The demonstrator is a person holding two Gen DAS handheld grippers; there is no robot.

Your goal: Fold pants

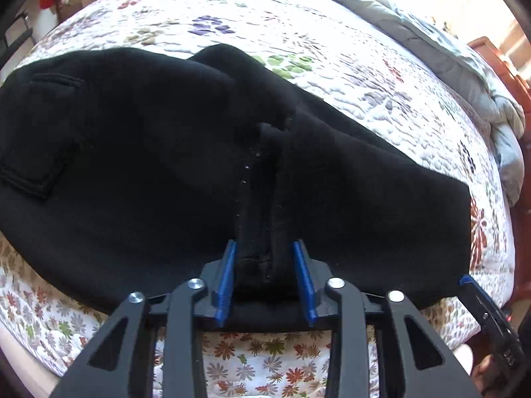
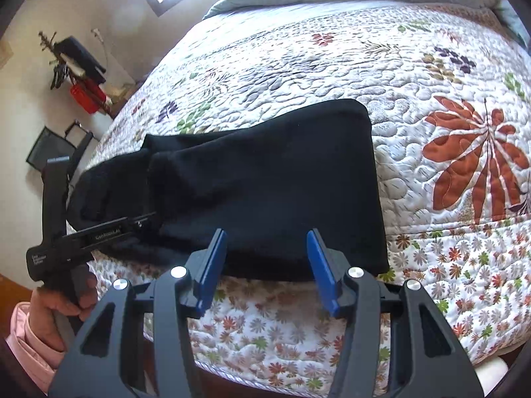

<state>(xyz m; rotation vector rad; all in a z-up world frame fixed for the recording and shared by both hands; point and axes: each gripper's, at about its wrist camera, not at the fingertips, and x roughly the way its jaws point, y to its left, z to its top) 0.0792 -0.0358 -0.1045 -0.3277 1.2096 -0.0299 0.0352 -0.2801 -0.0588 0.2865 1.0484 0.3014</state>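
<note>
Quilted bedspread [image 2: 332,66] open beyond pants [image 1: 132,152]; near hem bunched in left tongs [image 1: 264,252].

pants [image 1: 139,152] on quilt [image 1: 332,66] nr bed's front edge, blanket [image 1: 464,59] behind at far side

One black pants [image 1: 166,152], two claws [image 1: 265,248], one quilt [image 1: 332,66]

White "GenRobot.AI" lettering on the left gripper [image 2: 146,220] body, smaller label behind it (too blurred to read)
</note>
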